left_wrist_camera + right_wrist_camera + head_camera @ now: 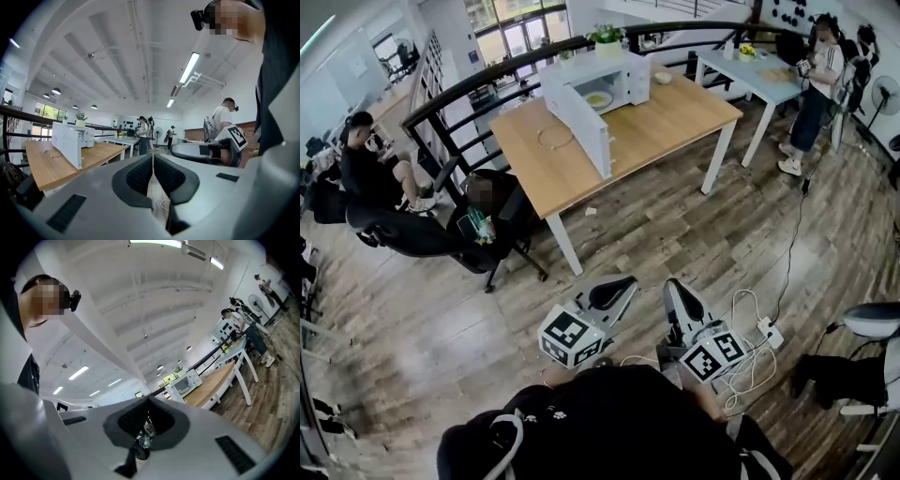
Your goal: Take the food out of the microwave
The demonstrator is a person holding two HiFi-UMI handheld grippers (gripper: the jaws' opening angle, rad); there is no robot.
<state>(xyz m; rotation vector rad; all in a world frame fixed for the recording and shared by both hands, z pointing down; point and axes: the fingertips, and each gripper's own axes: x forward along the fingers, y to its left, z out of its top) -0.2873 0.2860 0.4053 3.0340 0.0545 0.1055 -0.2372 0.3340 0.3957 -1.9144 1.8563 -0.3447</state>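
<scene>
The task had barely begun. The microwave [623, 77] stood at the far end of the desk [675, 117] with its door [581, 127] already swung wide open. The food [598, 97], a pale plate or dish as far as the head view showed, sat inside the cavity, untouched.

Both claws hung close to the person's body, well apart from the desk, with a stretch of wooden floor between. The left claw [619, 291] was pressed together, its dark pads [140, 176] meeting along a thin seam with nothing pinched between them. The right claw [679, 298] was likewise closed at its tips and empty (the small things seen through the gap lower down lay behind it, not in it).

From both gripper views the microwave [70, 138] showed only as a small white box in the distance [185, 383].

So the door was done, and the rest seemed left to do: walk up to the desk, spread a claw, reach into the cavity, grip the dish by its rim and draw it out level.
</scene>
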